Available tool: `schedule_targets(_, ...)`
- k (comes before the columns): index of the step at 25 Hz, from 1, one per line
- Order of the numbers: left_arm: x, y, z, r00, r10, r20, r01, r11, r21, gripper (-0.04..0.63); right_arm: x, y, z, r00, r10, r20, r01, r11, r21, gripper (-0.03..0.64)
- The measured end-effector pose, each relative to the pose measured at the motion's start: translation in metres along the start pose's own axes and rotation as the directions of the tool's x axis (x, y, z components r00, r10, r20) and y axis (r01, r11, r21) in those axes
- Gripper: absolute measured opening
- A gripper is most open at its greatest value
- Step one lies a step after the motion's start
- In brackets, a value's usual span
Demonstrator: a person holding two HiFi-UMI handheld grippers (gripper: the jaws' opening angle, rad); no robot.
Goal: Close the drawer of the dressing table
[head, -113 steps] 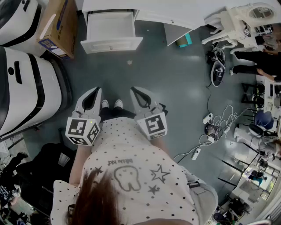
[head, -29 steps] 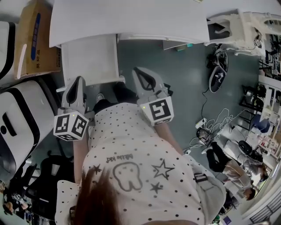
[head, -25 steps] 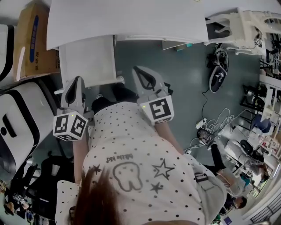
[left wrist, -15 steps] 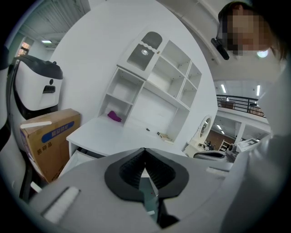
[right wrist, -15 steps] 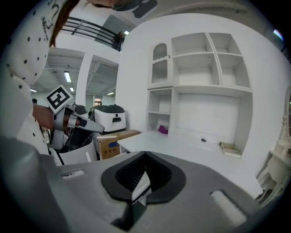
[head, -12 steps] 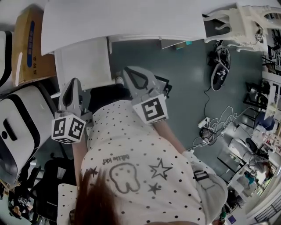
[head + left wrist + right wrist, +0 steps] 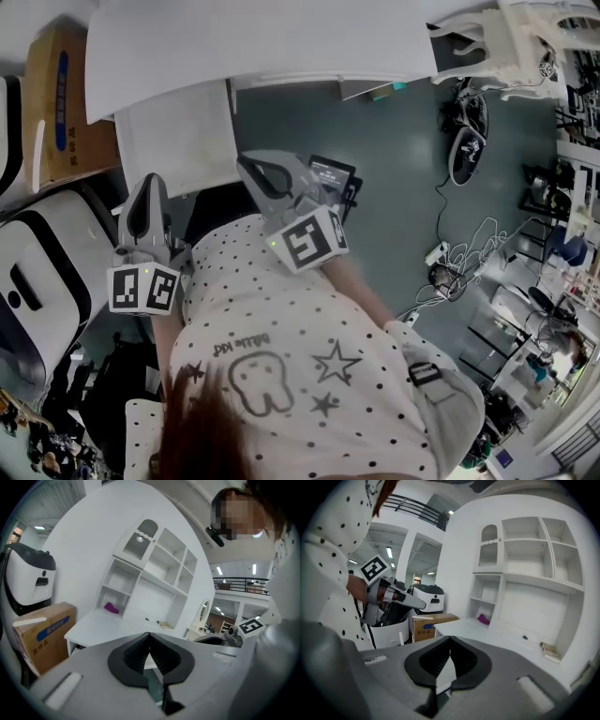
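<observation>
The white dressing table (image 7: pixel 262 42) runs across the top of the head view. Its drawer (image 7: pixel 178 136) stands pulled out below the tabletop's left part. My left gripper (image 7: pixel 150 180) is shut, its tip at the drawer's front edge. My right gripper (image 7: pixel 242 159) is shut too, its tip by the drawer's front right corner. Whether either one touches the drawer I cannot tell. In the left gripper view the jaws (image 7: pixel 149 634) meet with nothing between them. The right gripper view shows the same closed jaws (image 7: pixel 450 639), with the table's shelf unit (image 7: pixel 529 573) beyond.
A cardboard box (image 7: pixel 61 103) and a white and black machine (image 7: pixel 42 281) stand left of the drawer. A black device (image 7: pixel 330 175) lies on the floor by my right gripper. Shoes (image 7: pixel 466 141), cables (image 7: pixel 469 248) and a white chair (image 7: pixel 506 37) are at the right.
My right gripper has swung left toward the drawer's front right corner and rolled a little. The left gripper has barely moved. The drawer sticks out about as far as before.
</observation>
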State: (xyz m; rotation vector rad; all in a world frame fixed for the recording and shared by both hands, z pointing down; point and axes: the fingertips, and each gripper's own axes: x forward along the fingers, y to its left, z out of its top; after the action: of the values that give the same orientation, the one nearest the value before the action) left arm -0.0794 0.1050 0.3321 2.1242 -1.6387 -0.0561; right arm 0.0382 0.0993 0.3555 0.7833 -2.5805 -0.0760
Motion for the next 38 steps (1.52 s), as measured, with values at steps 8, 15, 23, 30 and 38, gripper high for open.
schedule_targets(8, 0.006, -0.006, 0.017, 0.993, -0.114, -0.009, 0.114, 0.993, 0.000, -0.006, -0.006, -0.014, 0.035, 0.989, -0.027, 0.148, 0.007, 0.991, 0.130, -0.008)
schedule_targets(15, -0.006, 0.021, -0.026, 0.970, -0.125, -0.208, 0.157, 0.977, 0.141, -0.006, 0.004, -0.006, 0.039, 0.990, 0.011, 0.139, -0.033, 0.987, 0.160, 0.011)
schedule_targets(23, -0.049, 0.093, -0.125, 0.893, 0.064, -0.445, -0.072, 0.997, 0.000, -0.005, 0.015, 0.003, 0.037, 0.991, 0.028, 0.131, -0.055, 0.977, 0.206, 0.018)
schedule_targets(30, -0.057, 0.112, -0.222, 0.771, 0.095, -0.629, -0.118, 0.993, 0.005, 0.054, 0.013, 0.006, 0.027, 0.996, 0.054, 0.075, -0.069, 0.975, 0.210, 0.028)
schedule_targets(38, -0.030, 0.126, -0.309, 0.666, 0.066, -0.743, -0.108, 0.994, -0.008, 0.106, 0.019, 0.006, 0.020, 0.997, 0.064, 0.035, -0.070, 0.977, 0.200, -0.002)
